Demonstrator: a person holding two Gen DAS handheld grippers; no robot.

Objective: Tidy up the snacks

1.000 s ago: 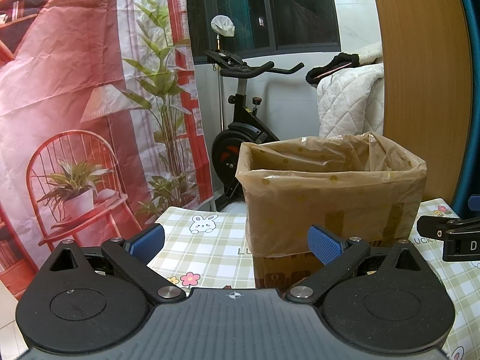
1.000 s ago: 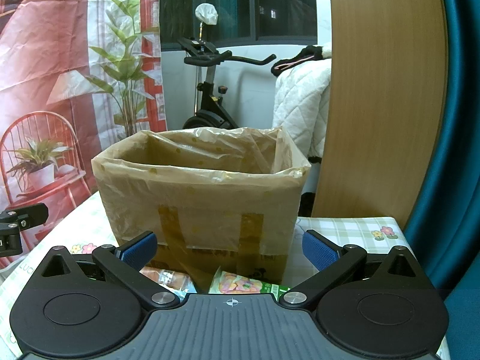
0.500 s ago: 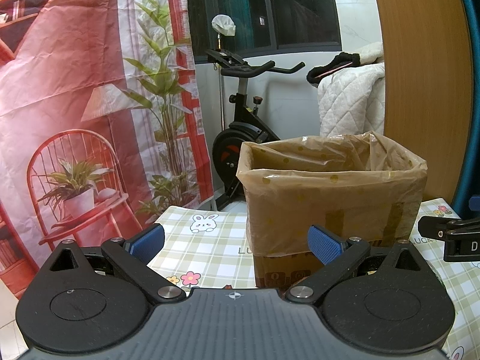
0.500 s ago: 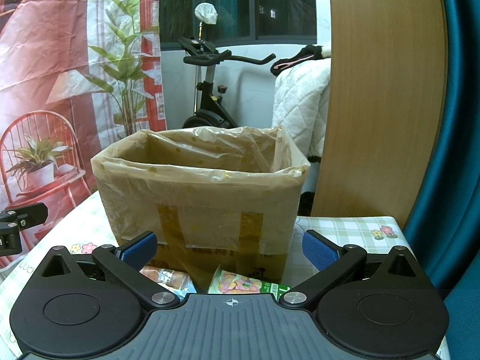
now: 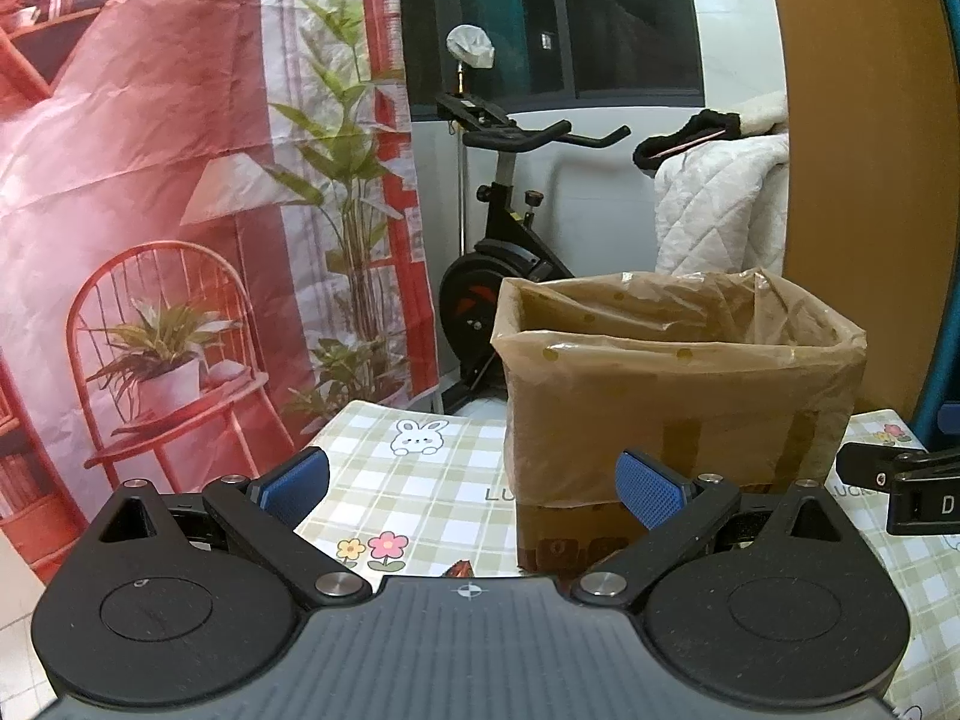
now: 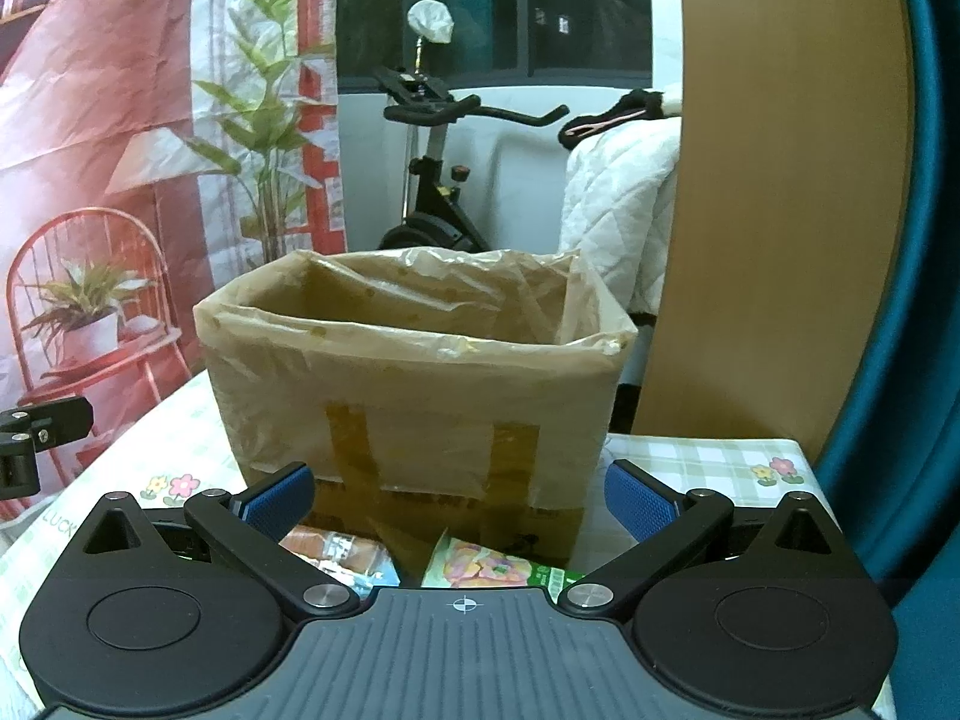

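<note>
Cardboard box (image 6: 414,384), lined with a plastic bag (image 5: 678,324): standing upright on the checked tablecloth (image 5: 420,480), its mouth gaping open and unobstructed from above. Two snack packets (image 6: 342,552) (image 6: 486,567): lying against the box's near foot, filling the gap in front of it. Cloth to the left of the box: lying bare, offering passage. Wooden panel (image 6: 774,180): rising close behind the box on the right, closing off that side.
</note>
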